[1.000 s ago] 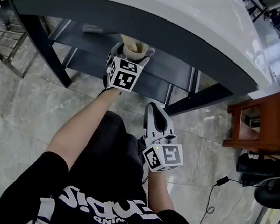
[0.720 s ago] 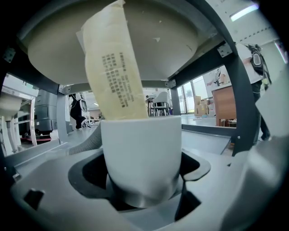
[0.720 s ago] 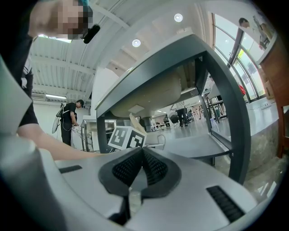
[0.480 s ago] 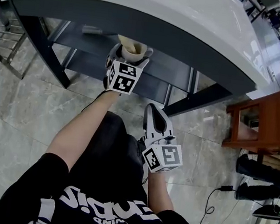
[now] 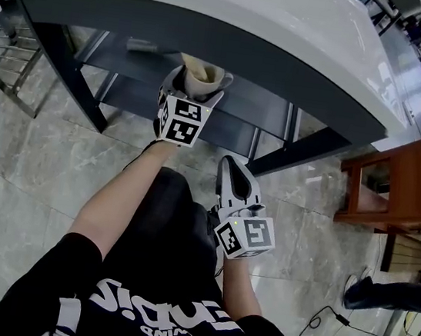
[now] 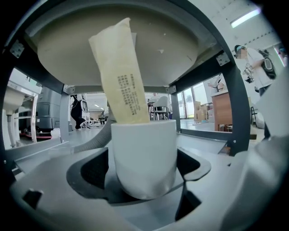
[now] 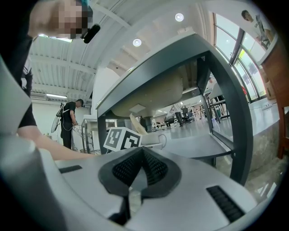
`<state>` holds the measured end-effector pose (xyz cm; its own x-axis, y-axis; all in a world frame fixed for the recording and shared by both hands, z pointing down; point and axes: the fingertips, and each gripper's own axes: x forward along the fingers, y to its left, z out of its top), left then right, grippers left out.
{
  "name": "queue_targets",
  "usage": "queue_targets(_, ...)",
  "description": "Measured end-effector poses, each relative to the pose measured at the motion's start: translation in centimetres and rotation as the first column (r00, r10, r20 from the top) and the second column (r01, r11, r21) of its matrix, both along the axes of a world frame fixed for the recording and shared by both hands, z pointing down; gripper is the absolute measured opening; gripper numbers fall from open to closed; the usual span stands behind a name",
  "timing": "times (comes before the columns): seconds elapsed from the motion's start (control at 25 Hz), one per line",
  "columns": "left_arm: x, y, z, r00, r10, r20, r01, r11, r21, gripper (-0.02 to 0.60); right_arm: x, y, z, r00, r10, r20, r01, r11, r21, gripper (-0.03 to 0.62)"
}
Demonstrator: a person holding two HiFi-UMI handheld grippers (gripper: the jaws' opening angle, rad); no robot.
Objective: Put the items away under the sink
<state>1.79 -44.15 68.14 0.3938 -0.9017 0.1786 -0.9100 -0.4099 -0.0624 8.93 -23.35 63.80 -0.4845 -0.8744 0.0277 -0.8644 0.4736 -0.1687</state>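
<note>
Head view shows a big white sink (image 5: 239, 20) over a dark shelf (image 5: 236, 124). At the shelf, the left gripper (image 6: 143, 173) squeezes a white cup (image 6: 143, 144) with a tall tan packet (image 6: 121, 76) inside. The right gripper (image 7: 141, 169) is pinched together, empty.

A white cup (image 6: 143, 158) holds a tilted beige packet (image 6: 119, 72).

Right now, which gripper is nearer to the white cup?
Left. The left gripper is shut on the white cup; the right gripper, shut and empty, hangs back from it over the person's lap.
</note>
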Motion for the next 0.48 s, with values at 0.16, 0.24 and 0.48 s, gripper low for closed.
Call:
queue_targets(0.16,-0.4,1.1,-0.3,1.0,0.007,-0.014,-0.007,1.0,0.009,0.466,-0.2,0.1,0.0,1.0,-0.006,0.0,0.006,1.0,0.0,0.018)
queue_targets(0.24,-0.6,1.8,-0.5,1.0,0.021,-0.01,-0.02,0.999,0.025,0.466,-0.4,0.1,0.1,1.0,-0.008,-0.001,0.008,1.0,-0.001,0.018)
queue_targets(0.48,-1.4,5.3,-0.7,0.996,0.079,-0.039,-0.079,0.997,-0.002,0.465,-1.0,0.2,0.2,1.0,-0.021,-0.004,0.021,1.0,0.002,0.018)
